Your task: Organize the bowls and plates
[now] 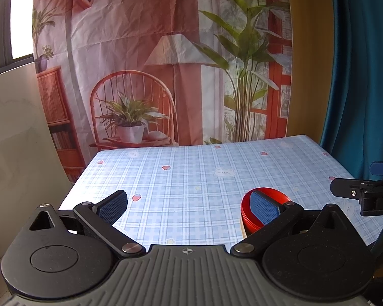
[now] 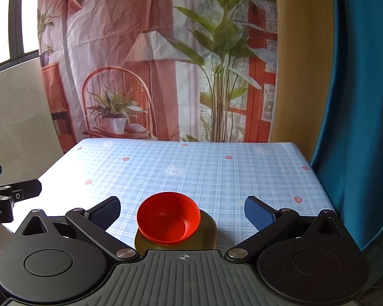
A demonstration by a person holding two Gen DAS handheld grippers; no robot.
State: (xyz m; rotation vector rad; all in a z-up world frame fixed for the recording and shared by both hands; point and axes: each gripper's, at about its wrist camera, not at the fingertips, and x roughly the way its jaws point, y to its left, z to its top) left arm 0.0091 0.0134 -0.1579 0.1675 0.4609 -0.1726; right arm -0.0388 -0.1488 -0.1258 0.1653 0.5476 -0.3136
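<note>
A printed fabric backdrop (image 2: 150, 58) with a chair, a lamp and green plants hangs behind the far edge of the table (image 2: 196, 163), and a teal curtain (image 2: 355, 102) hangs beside the table's right edge. The table carries a light blue checked cloth with small strawberries and bears.

Near the near edge of the table lies a flat olive-yellow plate (image 2: 206, 234). On this plate sits a round red plastic bowl (image 2: 168, 216), open side up and a little tilted. In the left wrist view the red bowl (image 1: 270, 196) shows behind one finger of the left tongs.

The right tongs (image 2: 182, 211) are spread wide, one finger on each side of the bowl and not touching it. The left tongs (image 1: 189, 205) are also spread wide and hold nothing.
</note>
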